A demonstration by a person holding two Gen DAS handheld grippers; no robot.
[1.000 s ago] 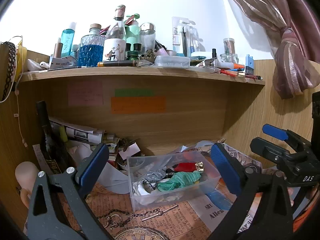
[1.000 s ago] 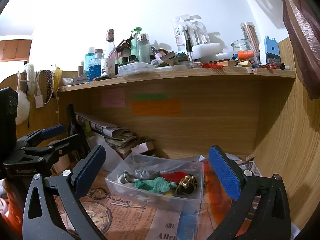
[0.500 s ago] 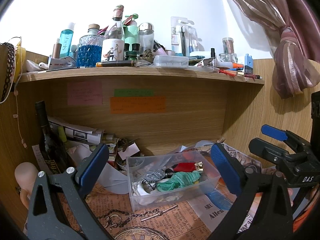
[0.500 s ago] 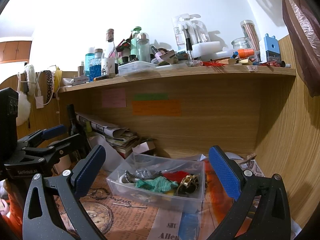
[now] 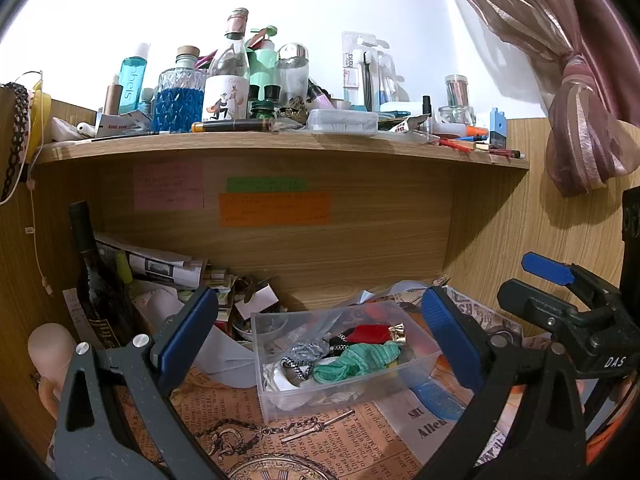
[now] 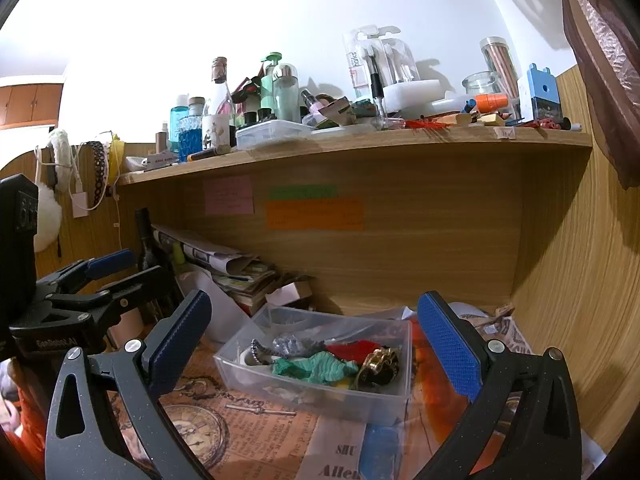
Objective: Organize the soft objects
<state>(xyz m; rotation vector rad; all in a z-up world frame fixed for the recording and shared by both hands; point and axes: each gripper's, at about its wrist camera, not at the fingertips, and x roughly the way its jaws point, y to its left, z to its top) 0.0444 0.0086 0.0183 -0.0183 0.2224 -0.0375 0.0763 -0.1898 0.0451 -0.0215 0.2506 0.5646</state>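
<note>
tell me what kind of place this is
Probably a bedroom desk nook at home: a cluttered wooden shelf of toiletry bottles, a tied-back pink curtain, and coloured sticky notes on the back panel.

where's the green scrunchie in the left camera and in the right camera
Left wrist: green scrunchie lies low, right of centre, in the clear plastic box, in front of the red piece.
Right wrist: green scrunchie sits low, near centre, in the same box.
Shared landmark: orange sticky note on the back panel.

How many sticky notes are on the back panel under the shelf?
3: pink note at left, green note right of it, orange note directly below the green. None appear hidden.
</note>
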